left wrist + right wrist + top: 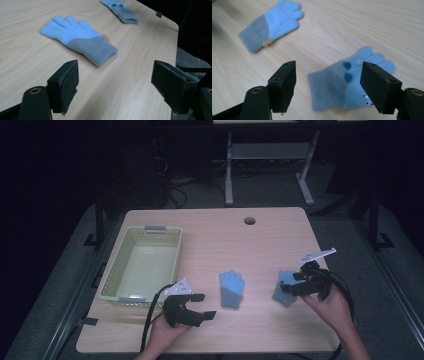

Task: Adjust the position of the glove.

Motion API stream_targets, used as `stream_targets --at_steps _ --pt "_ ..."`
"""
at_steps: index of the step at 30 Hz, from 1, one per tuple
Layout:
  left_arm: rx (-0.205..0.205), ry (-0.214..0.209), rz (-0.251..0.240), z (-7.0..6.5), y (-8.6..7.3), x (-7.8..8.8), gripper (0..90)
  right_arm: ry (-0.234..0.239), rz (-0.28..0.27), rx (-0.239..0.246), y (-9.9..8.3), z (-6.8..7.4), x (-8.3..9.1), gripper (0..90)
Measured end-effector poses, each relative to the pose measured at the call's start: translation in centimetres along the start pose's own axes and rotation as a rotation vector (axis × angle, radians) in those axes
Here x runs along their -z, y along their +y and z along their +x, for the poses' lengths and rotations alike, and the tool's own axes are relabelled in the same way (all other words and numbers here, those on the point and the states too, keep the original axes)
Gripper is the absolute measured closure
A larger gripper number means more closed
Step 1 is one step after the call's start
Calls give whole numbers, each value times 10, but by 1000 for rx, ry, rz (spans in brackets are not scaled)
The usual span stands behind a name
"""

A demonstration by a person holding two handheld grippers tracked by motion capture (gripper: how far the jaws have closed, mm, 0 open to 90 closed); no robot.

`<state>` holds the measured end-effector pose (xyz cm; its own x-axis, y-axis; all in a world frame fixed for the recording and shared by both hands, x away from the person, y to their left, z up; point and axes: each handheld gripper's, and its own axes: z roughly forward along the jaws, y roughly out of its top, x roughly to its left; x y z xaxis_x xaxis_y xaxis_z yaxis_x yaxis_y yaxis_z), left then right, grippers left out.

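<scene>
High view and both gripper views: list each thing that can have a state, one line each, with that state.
Basket: upright, holds nothing.
Middle glove: flat on the table, untouched.
Right glove: flat on the table, not gripped.
Left gripper: open, fingers around nothing.
Right gripper: open above the right glove.

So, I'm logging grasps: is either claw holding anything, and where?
Nothing held: the right claw stands open above a light-blue knitted glove; left claw open.

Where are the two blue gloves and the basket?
Middle glove (232,289): high view, on its palm.
Right-hand glove (342,85): right gripper view, where grey cuff meets blue palm.
Basket (146,232): high view, on its far rim.
</scene>
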<state>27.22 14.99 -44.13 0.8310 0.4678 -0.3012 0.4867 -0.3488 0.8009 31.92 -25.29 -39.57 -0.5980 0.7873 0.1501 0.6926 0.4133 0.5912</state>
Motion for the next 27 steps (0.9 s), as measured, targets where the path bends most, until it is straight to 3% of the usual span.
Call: stream_targets --at_steps 4,10,13,18,27 --pt "5 7 -6 1 0 1 217 -13 23 -8 6 -8 -6 331" --pt "2 15 -22 1 0 4 221 -37 54 -63 6 -23 -21 406" --pt "19 3 -21 2 -1 3 220 -35 62 -71 4 -25 -24 443" --pt "23 -3 -15 1 -1 1 219 -46 125 -72 1 -28 -35 540" --pt "30 -10 -12 1 -1 0 219 -58 190 -60 -6 -28 -49 595"
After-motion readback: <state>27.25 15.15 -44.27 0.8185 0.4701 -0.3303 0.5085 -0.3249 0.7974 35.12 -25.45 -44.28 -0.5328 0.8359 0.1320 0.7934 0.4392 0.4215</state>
